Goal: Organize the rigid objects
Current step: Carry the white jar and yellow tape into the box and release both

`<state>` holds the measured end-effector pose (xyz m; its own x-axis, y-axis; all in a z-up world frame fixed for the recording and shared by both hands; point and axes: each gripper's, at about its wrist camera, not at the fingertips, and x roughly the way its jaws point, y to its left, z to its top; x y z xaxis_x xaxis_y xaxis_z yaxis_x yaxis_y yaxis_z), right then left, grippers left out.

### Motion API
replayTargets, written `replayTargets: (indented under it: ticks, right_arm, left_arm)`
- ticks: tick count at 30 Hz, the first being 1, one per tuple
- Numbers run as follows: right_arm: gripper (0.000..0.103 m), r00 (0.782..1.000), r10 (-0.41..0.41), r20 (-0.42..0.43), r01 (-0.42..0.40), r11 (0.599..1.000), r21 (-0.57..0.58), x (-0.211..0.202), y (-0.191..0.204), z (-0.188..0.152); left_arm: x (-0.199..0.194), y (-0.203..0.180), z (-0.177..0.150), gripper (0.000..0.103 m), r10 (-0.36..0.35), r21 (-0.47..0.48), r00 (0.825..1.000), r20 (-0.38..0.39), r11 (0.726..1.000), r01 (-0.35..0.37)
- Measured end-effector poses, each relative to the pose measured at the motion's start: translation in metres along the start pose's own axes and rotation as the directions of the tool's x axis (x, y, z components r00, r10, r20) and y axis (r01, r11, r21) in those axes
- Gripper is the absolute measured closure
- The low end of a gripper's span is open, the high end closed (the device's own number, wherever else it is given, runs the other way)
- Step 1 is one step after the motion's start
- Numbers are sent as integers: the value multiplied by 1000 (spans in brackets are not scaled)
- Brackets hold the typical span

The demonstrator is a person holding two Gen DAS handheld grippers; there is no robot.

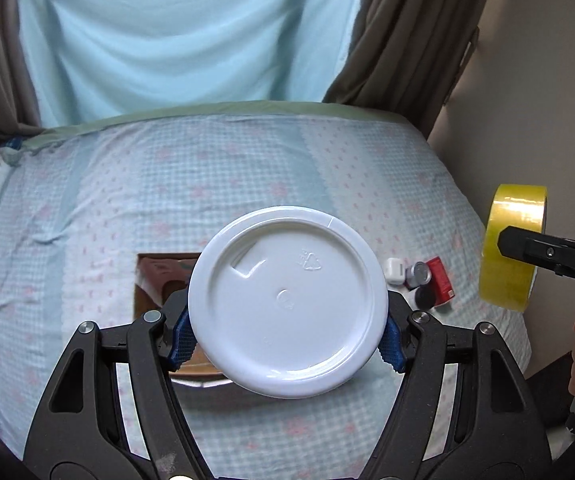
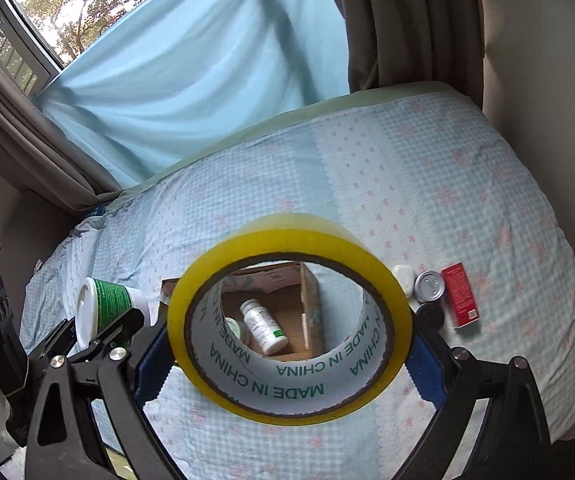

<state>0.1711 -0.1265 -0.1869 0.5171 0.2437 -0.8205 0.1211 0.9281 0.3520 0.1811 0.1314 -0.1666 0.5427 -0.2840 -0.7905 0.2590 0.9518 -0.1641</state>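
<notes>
My left gripper (image 1: 287,340) is shut on a white-lidded jar (image 1: 287,300) with a green label, held above the bed; it also shows in the right wrist view (image 2: 105,304). My right gripper (image 2: 289,360) is shut on a yellow tape roll (image 2: 287,256), also seen at the right of the left wrist view (image 1: 513,248). An open cardboard box (image 2: 311,300) lies on the bed under both; inside lies a white pill bottle (image 2: 263,326). The box is mostly hidden behind the jar in the left wrist view (image 1: 155,280).
On the checked bedsheet (image 2: 407,160), right of the box, lie a white small case (image 2: 404,278), a silver tin (image 2: 430,286), a black round cap (image 2: 431,316) and a red carton (image 2: 460,294). Curtains (image 2: 207,80) hang behind the bed. A wall (image 2: 547,60) bounds the right.
</notes>
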Motion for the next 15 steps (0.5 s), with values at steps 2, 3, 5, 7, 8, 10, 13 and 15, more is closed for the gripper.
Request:
replayTargets:
  ticks: [2,3,5,7,8,10,13,15]
  right_arm:
    - [7,1000,11,-20,-11,1000,-12,13,20,-3]
    - [7,999,12,-33,-13,1000,-25,20,28,-4]
    - [7,998,7,-62,-11,998,-60,36,44,-7]
    - [7,995,3,-97,-13,995,-97,55,57,-10]
    - [7,993,0,-115,-14,993,-117,66,62,-12]
    - [7,988,-12,-156,-13,988,-156,88,71,-17]
    - [7,975,-33,-220,-14,978,-207,126,78,-24]
    - [7,963,-46,-264,-15,974,-226,151,79,-28]
  left_arm:
    - [5,26,-1,35,22,-15,1000,-12,1000,-22]
    - [8,36,-1,35,33,-21,999,-19,999,-34]
    - [14,55,-3,35,49,-39,998,-38,998,-50]
    - [25,68,-4,35,58,-54,996,-60,997,-61]
    - [32,74,-5,35,64,-58,995,-73,996,-68]
    - [48,83,-7,35,69,-68,993,-100,995,-76]
    - [78,92,-11,35,66,-81,985,-157,994,-80]
    - [100,96,-14,35,72,-67,978,-196,994,-87]
